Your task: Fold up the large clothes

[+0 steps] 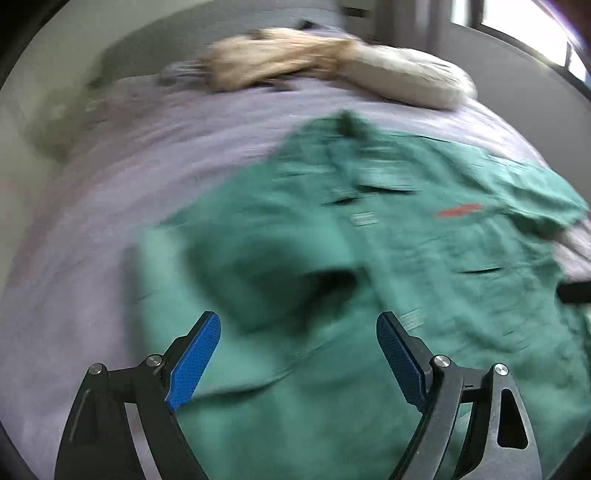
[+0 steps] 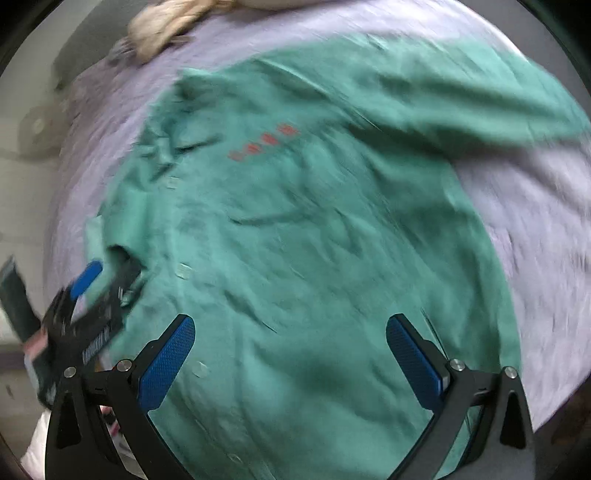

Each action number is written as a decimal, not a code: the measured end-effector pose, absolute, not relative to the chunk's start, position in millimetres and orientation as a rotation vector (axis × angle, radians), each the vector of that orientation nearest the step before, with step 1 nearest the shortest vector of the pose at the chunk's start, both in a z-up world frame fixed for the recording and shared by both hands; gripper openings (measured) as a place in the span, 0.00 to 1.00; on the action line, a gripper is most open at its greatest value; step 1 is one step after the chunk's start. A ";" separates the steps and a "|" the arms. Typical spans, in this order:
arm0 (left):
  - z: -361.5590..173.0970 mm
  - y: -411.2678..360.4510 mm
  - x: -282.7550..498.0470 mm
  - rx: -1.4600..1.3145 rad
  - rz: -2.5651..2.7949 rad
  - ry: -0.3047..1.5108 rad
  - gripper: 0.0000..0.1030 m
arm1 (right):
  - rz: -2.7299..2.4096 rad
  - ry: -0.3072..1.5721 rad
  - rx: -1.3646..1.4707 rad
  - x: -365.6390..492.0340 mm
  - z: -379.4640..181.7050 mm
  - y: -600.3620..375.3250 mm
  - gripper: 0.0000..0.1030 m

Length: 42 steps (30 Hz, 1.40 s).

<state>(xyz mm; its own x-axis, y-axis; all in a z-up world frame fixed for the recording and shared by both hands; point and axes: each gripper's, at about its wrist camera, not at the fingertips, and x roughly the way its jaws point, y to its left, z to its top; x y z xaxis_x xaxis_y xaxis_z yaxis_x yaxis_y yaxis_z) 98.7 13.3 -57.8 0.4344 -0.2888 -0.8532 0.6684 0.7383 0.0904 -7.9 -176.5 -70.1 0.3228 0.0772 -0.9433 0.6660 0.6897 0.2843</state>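
A large green button-up shirt with small red lettering lies spread front-up on a lilac bed sheet. It also fills the right wrist view, one sleeve stretched to the upper right. My left gripper is open and empty, hovering over the shirt's lower left part. It also shows at the left of the right wrist view. My right gripper is open and empty above the shirt's lower front. Both views are motion-blurred.
A beige and cream heap of clothes lies at the far end of the bed, also seen in the right wrist view. A window is at the back right. The floor lies beyond the bed's left edge.
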 end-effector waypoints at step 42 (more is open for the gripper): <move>-76.7 151.3 198.8 0.286 -0.465 1.199 0.85 | -0.338 0.755 1.500 -1.3 -162.0 -257.5 0.73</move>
